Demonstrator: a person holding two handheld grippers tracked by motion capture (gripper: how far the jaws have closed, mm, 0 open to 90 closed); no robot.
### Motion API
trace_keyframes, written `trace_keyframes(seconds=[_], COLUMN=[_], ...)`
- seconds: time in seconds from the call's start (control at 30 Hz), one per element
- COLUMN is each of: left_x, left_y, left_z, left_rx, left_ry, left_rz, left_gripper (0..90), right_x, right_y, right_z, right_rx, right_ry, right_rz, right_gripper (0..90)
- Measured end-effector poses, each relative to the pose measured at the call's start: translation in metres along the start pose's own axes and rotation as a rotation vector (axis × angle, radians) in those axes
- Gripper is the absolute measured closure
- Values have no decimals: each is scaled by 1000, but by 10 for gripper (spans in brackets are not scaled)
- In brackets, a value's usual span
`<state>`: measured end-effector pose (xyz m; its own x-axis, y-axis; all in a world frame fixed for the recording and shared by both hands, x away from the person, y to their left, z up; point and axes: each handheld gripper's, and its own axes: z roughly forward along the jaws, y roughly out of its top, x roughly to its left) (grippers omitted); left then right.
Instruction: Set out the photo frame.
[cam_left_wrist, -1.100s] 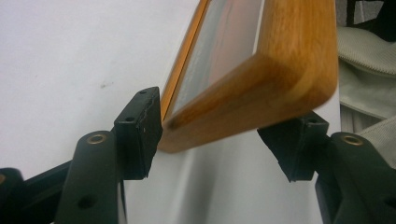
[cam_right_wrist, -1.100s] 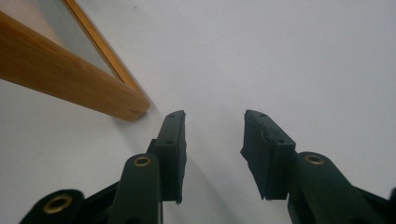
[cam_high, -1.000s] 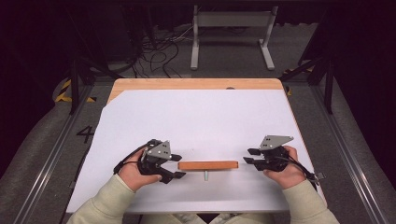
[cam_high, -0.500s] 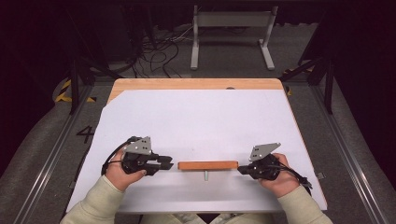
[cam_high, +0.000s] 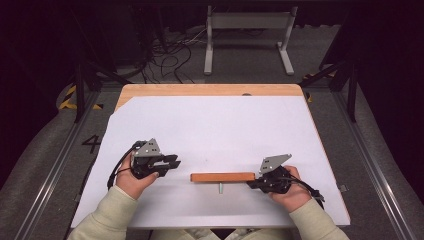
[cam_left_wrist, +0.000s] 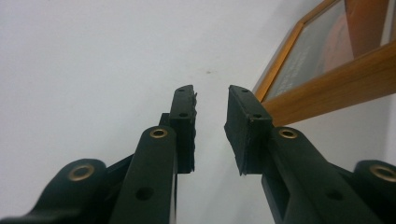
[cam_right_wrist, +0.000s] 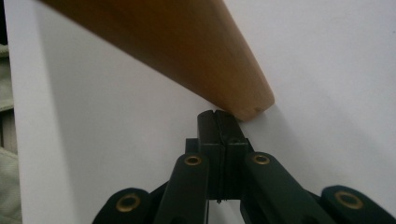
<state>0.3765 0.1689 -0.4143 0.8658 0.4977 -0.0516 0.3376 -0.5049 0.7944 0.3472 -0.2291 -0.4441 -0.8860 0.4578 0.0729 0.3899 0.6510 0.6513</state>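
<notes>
Two grippers on the white table sheet (cam_high: 215, 130), one in each hand; a wooden bar (cam_high: 223, 177) lying flat between them, long axis running from one gripper toward the other.

Left gripper (cam_high: 172, 161): jaws parted by a moderate gap, white sheet plain between the pads, nothing held, nothing touched; seen in the left gripper view (cam_left_wrist: 210, 126) with the fingers (cam_left_wrist: 184, 121) standing apart and empty; wooden bar beyond and to the right of the right-hand finger in that view (cam_left_wrist: 336, 79), clear of both tips; in the high view, near end of the bar just ahead of the fingertips, a small stretch of sheet between, no contact.

Right gripper (cam_high: 252, 183): jaws pressed together, pad against pad, no gap and nothing between them; in the right gripper view (cam_right_wrist: 218, 122) closed fingers (cam_right_wrist: 208, 135) pointing straight at the rounded end of the wooden bar (cam_right_wrist: 187, 51), tips at or just under that end; touching or a hair short of it, cannot tell; bar stretching away up and to the left from the fingertips, resting on the sheet.

Short grey pin (cam_high: 220, 187) poking out from the near long edge of the bar, about midway along, between the two sets of fingers; wooden tabletop edge (cam_high: 210, 90) well beyond both.
</notes>
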Motion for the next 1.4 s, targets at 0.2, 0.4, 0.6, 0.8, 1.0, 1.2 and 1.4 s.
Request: trace_keyframes(seconds=[0.2, 0.4, 0.6, 0.8, 1.0, 1.2, 1.4], left_x=[-1, -3, -5, -5, -5, -6, -8], left_y=[-2, -5, -6, -8, -10, -10, -11], left_z=[10, 18, 22, 23, 24, 27, 28], left_rx=[20, 46, 55, 66, 92, 122, 128], left_ry=[-13, -18, -19, -27, -43, -65, -86], left_rz=[1, 9, 28, 24, 17, 29, 29], left_gripper=[723, 723, 723, 724, 757, 809, 824], right_x=[-3, -15, -30, -36, -44, -49, -52], right_y=[1, 4, 5, 15, 27, 42, 54], right_z=[5, 6, 7, 13, 21, 32, 36], right_rx=[2, -11, -47, -49, -67, -95, -146], right_ry=[-7, -41, -44, -60, -68, -77, -61], right_rz=[8, 37, 95, 109, 126, 122, 114], right_gripper=[900, 900, 900, 900, 900, 900, 900])
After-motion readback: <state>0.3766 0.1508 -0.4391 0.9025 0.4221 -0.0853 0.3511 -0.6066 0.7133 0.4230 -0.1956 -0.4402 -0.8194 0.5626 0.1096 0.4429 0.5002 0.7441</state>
